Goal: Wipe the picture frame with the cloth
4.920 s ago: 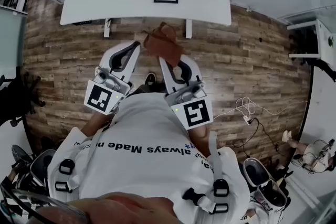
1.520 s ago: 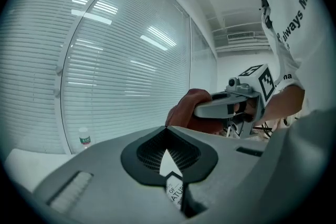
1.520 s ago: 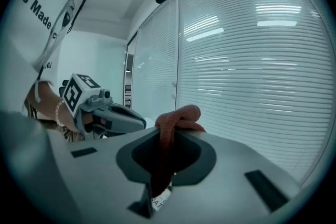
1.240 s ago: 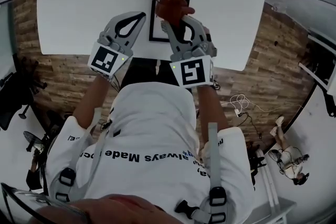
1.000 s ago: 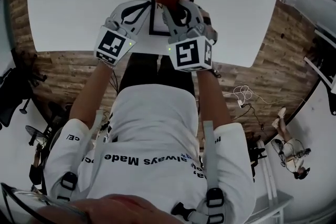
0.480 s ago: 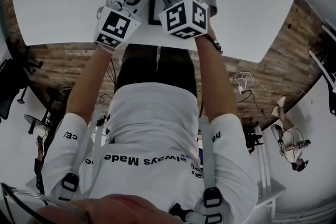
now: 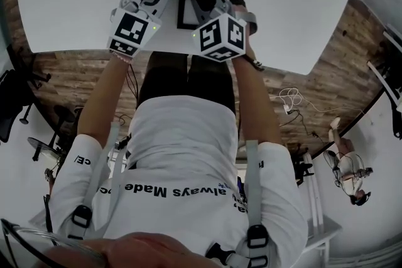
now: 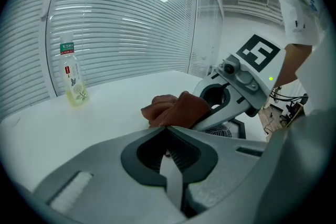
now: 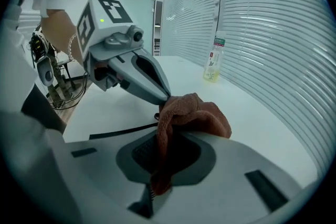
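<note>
The cloth (image 9: 195, 112) is rust-brown terry, rough and fluffy. The left gripper (image 8: 167, 128) and the right gripper (image 9: 170, 131) are smooth matt grey plastic. The table (image 7: 75, 3) is white and smooth, the floor (image 7: 333, 78) is of wood planks, the bottle (image 8: 73, 81) is clear plastic

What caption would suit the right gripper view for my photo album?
The right hand-held gripper clamps a brown cloth over a white table, with the left hand-held gripper close beside it.
</note>
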Motion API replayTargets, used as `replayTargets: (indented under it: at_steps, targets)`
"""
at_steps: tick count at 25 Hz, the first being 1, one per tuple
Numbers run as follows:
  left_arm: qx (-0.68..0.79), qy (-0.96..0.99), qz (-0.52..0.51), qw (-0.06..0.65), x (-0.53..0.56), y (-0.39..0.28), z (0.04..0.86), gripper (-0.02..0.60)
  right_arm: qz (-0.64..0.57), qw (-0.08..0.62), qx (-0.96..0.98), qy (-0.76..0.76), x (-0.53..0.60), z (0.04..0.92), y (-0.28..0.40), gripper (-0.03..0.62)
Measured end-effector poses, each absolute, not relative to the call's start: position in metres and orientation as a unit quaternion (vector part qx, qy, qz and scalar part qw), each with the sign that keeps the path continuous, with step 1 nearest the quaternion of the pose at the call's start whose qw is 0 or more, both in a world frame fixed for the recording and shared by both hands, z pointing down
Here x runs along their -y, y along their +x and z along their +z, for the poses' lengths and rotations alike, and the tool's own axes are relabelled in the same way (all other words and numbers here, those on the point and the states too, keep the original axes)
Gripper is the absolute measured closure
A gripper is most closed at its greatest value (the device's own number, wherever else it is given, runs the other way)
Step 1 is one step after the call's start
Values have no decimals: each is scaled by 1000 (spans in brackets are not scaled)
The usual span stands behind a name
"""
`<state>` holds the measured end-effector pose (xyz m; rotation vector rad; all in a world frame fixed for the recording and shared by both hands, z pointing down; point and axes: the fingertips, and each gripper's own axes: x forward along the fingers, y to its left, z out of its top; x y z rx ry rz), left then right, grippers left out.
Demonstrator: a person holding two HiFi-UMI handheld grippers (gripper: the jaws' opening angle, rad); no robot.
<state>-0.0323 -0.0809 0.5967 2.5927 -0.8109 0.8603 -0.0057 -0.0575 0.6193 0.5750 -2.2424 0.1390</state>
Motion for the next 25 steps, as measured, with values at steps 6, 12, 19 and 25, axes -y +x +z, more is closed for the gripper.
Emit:
replayTargets:
  at_steps: [6, 12, 19, 25]
  targets:
    - [268, 906, 298, 136, 89, -19, 592, 580, 74, 401, 886, 219, 37, 622, -3, 579]
    - [279, 903, 292, 145, 90, -34, 589, 580, 88, 404, 887, 205, 16, 627, -1, 580]
    - [275, 904, 297, 139, 101, -28, 597, 580, 93, 416, 886, 182, -12, 631, -2, 580]
    - [255, 906, 312, 133, 108, -9, 609, 580, 90, 428, 885, 161, -30, 630, -1, 579]
